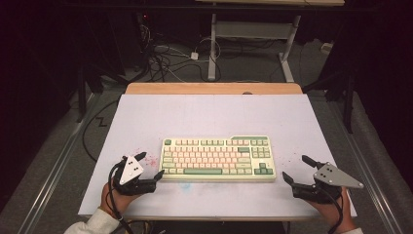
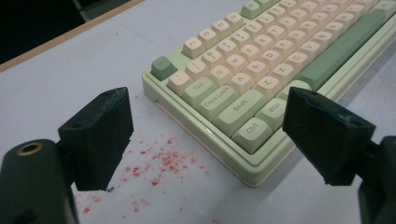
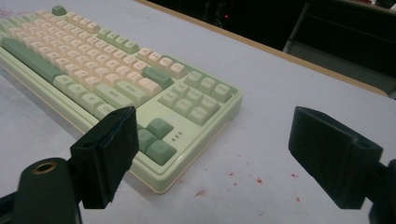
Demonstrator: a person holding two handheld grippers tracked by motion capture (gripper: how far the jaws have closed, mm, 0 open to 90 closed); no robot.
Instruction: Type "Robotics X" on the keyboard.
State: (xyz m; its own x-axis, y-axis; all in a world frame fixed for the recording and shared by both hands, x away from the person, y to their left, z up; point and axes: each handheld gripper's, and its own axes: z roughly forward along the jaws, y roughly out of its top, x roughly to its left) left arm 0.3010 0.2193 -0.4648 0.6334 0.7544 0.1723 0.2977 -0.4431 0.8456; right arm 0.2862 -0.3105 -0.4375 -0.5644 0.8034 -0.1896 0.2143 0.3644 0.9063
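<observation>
Two grippers' fingers spread wide, empty, flanking keyboard [image 1: 218, 158].
Pale green case, cream and green keys, flat on tabletop [image 1: 204, 114].

My high view looks down from above; both gripper views sit close, sharing the pale green-and-cream plastic keyboard [image 1: 218, 158] [image 2: 261, 74] [image 3: 116, 79].

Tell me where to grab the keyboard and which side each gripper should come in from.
Grip the keyboard by its two short ends, probably one gripper per end: the left gripper from its left, the right gripper from its right. It lies flat and long on the table, its low side walls offer the only exposed edges, and both grippers already flank them with jaws open.
</observation>
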